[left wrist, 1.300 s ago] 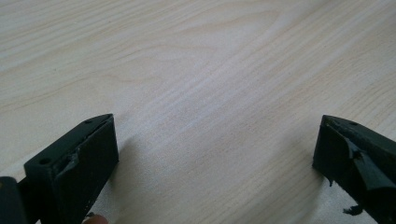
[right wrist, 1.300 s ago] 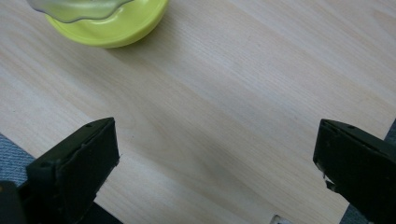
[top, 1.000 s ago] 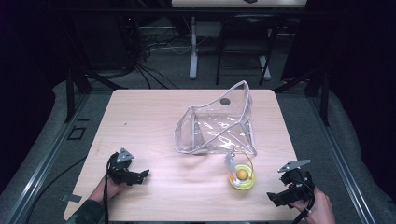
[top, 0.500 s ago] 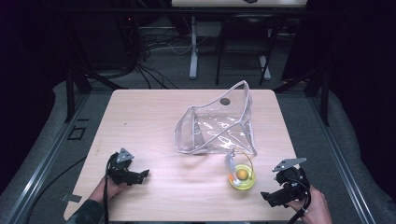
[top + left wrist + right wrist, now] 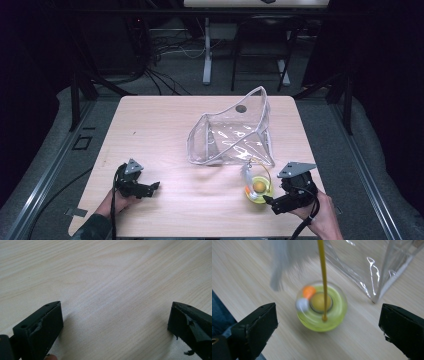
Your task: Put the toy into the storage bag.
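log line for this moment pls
right gripper: open, nearing yellow toy | left gripper: open, over bare table | clear bag: untouched

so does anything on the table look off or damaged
Nothing spilled. The clear plastic bag sits slumped and creased, mouth gaping toward the left, rather than lying flat. In the left gripper view, the pads look chipped and ragged at the edges. The yellow round toy sits upright, just beside the bag's corner.

Two black hand-held grippers: left gripper (image 5: 150, 187), right gripper (image 5: 268, 200). Blocky matte-black fingers (image 5: 41, 327), edges chipped and scuffed, small screw holes on top. Behind the fingers, a grey three-cornered plate (image 5: 296, 169) above each body. Black cable (image 5: 115, 210) trailing back past a dark sleeve (image 5: 90, 232).
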### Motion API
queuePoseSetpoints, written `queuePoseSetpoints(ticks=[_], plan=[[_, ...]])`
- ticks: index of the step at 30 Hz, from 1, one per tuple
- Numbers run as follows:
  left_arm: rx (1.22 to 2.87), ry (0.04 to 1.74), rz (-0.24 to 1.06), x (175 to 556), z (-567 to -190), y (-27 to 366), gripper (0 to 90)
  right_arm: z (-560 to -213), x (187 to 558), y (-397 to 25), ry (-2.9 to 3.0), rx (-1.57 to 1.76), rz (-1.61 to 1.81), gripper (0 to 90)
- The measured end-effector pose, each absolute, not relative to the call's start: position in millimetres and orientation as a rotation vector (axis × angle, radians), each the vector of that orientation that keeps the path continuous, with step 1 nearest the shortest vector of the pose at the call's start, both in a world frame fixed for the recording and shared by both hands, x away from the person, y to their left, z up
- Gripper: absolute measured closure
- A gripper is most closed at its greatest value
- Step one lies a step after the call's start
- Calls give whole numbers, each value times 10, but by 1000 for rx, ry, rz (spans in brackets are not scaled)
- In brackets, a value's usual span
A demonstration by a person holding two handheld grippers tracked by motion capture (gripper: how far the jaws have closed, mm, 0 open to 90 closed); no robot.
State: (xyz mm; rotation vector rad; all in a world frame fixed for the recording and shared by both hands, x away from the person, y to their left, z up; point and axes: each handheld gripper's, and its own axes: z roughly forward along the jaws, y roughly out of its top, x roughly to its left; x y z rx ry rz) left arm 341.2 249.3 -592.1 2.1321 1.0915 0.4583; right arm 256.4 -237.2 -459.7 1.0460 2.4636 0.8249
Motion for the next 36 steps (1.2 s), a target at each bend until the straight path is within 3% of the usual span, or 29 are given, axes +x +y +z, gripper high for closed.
queuePoseSetpoints(ticks=[7, 9, 12, 20, 27, 36], plan=[[2132, 1091, 458, 3412, -5921, 2494, 0, -4518, 2685, -2263, 2463, 1043, 874, 17], [2134, 1090, 457, 3413, -5921, 2494, 0, -4499, 2698, -2232, 2461, 1027, 867, 149], [2136, 1087, 458, 3414, -5920, 2496, 0, -4471, 2710, -2221, 2469, 1020, 870, 271], [2136, 1087, 458, 3414, -5920, 2496, 0, -4381, 2727, -2240, 2498, 1030, 831, 514], [2136, 1087, 458, 3414, -5920, 2496, 0, -4339, 2726, -2249, 2508, 1017, 824, 670], [2136, 1087, 458, 3414, -5920, 2496, 0, -4317, 2736, -2233, 2530, 1002, 802, 746]])
